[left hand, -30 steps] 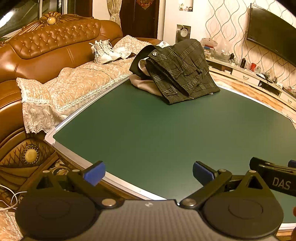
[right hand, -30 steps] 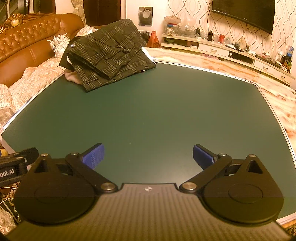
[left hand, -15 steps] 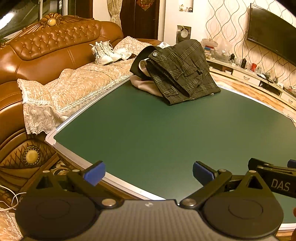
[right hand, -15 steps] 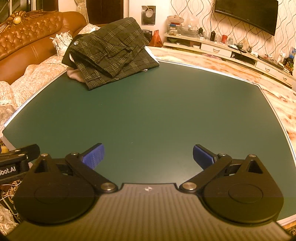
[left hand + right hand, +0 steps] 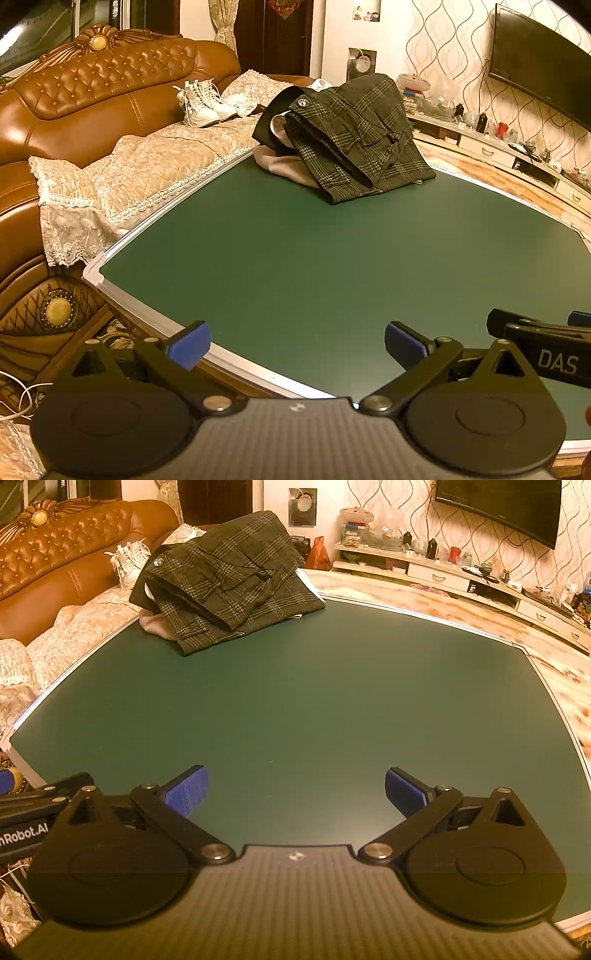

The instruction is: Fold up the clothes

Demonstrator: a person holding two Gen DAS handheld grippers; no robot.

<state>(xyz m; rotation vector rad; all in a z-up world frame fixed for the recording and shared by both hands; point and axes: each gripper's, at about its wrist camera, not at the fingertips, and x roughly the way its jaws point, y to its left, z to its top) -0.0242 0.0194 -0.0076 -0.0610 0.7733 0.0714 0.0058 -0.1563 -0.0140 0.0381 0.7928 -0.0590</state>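
Plaid garment (image 5: 354, 144) lies heaped at far-left corner of green surface (image 5: 295, 277), likely soft, limp, medium-weight; best pinched at buttoned waistband; left gripper (image 5: 295, 341) and right gripper (image 5: 295, 790) jaws spread, empty.

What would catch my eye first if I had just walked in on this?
Probably the heap of dark plaid clothes piled at the far corner of the big green table, nearest the brown leather sofa. Then the two open grippers, left and right, at the near edge, holding nothing.
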